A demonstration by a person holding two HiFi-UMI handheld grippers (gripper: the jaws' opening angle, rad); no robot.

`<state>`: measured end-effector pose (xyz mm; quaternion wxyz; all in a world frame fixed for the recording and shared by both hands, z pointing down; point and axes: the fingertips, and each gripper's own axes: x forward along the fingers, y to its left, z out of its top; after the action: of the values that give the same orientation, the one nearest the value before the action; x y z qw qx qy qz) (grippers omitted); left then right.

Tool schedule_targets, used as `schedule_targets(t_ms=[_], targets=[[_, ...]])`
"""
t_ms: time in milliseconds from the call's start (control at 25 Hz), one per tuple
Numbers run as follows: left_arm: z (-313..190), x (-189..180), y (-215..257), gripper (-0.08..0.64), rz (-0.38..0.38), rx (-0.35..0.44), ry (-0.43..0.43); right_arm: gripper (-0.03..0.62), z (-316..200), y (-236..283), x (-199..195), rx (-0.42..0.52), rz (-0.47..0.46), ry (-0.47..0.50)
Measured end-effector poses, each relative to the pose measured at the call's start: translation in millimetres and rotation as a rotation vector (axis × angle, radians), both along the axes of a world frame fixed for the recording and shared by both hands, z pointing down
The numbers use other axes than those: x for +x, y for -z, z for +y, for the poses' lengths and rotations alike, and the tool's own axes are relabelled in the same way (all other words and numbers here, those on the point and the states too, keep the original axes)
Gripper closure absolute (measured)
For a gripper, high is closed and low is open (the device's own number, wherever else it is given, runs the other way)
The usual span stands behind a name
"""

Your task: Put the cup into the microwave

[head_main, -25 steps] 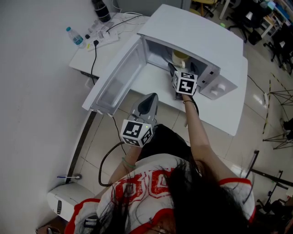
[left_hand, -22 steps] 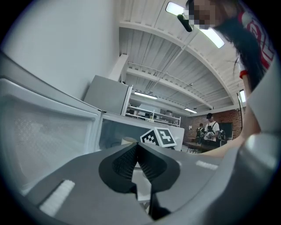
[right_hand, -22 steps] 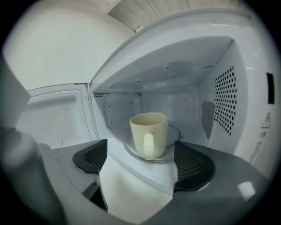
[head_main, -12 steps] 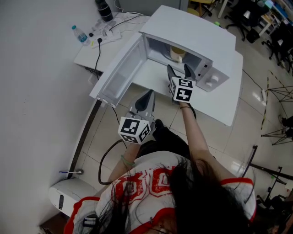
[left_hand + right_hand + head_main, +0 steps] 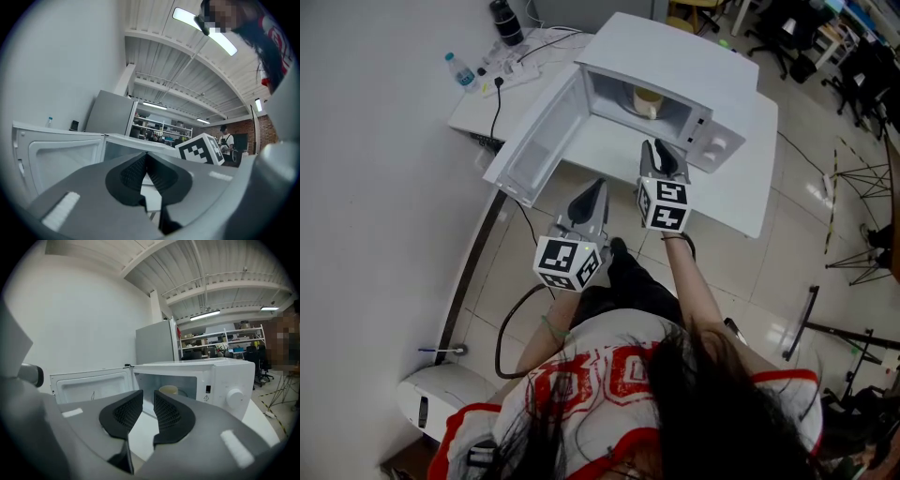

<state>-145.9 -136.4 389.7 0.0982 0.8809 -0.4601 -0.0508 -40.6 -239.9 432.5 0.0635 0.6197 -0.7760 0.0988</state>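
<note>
Nearest the camera in the head view is the person's red and white shirt (image 5: 581, 389), with both arms reaching forward over the tiled floor (image 5: 769, 272).

The left gripper (image 5: 594, 190) is held level, short of the table (image 5: 741, 192), in front of the open door (image 5: 539, 141). In its own view the left gripper (image 5: 146, 158) has its jaws pressed together at the tips, with nothing between them. The inner side of the door (image 5: 61, 159) shows just beyond them.

The right gripper (image 5: 660, 152) is a little further forward, over the front edge of the table and pointed toward the microwave (image 5: 675, 66). In its own view the right gripper (image 5: 147, 397) has jaws that have just been closing. Only a narrow slit remains between the pads, and it holds nothing. It is clear of the oven mouth and touches nothing.

Beyond it the microwave (image 5: 220, 376) stands on the table, its door (image 5: 89, 383) swung fully out to the left. The cup (image 5: 647, 98), pale yellow, sits upright inside the cavity, and through the right gripper's slit the cup (image 5: 168, 390) shows well back from the opening.

Farthest back, at the table's left corner, stand a water bottle (image 5: 461, 73) and a power strip (image 5: 511, 80) with cables.
</note>
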Motion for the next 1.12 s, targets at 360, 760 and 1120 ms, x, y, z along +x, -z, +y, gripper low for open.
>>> schedule_targets(t_ms=[360,760,1120], targets=[[36.5,-2.5,-5.8,0.571,0.013,-0.024,0.018,0.58,47.2,11.3,7.8,0.017,-0.032,-0.028],[60.1,15.0,0.5,0.571,0.019,-0.025,-0.014,0.589,95.4,26.2,6.4,0.009,-0.009,0.024],[66.8,58.2,18.3,0.571,0.058,0.009,-0.057,0.589,140.3,46.6,58.5,-0.012,0.032,0.112]])
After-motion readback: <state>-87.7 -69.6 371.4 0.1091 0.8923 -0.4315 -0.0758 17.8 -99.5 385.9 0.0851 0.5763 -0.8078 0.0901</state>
